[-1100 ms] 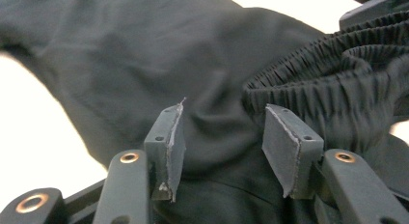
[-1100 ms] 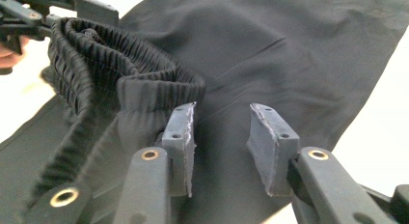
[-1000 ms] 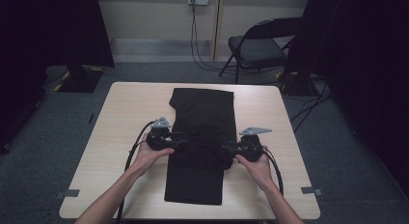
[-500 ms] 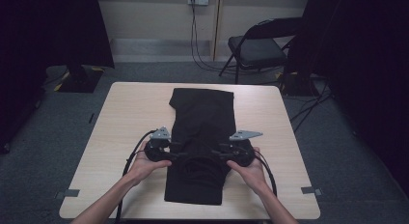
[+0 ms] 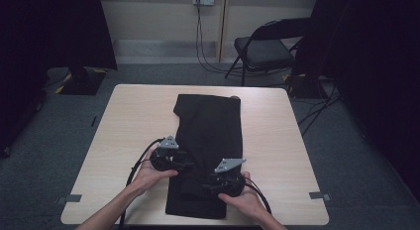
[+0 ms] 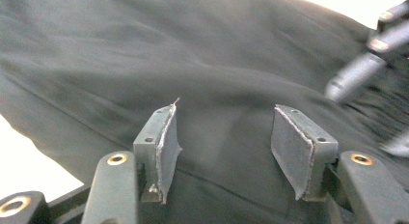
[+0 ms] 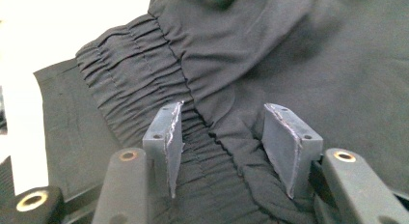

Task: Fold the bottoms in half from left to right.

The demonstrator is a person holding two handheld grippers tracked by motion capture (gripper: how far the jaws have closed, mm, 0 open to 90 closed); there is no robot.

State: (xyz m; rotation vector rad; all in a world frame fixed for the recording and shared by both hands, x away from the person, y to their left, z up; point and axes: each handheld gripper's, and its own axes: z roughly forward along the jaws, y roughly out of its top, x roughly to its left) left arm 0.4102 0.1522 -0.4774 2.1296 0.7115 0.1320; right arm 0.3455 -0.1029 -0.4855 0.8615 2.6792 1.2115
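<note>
Black cloth lies along the middle of the light wooden table [image 5: 124, 126]: it is a pair of black trousers [image 5: 210, 126], folded into a long strip that runs from the far edge toward the near edge. In the right gripper view we see its gathered elastic waistband [image 7: 130, 89], with a fold of the smooth fabric lying over it.

We hold the left gripper [image 5: 185, 165] at the left edge of the trousers, about halfway along the strip. In the left gripper view, its two grey pads [image 6: 166, 147] stand apart above the dark fabric. The jaws have just been opening a little, and nothing is pinched between them; the cloth only lies under them.

We hold the right gripper [image 5: 215, 183] over the near part of the trousers, closer to the person than the left one. Its jaws have just been opening, and in its own view the pads [image 7: 171, 144] stand about half open, with the waistband and the folded fabric below the gap but not squeezed.

Behind the table, a dark folding chair [image 5: 265, 49] stands on the grey carpet.
</note>
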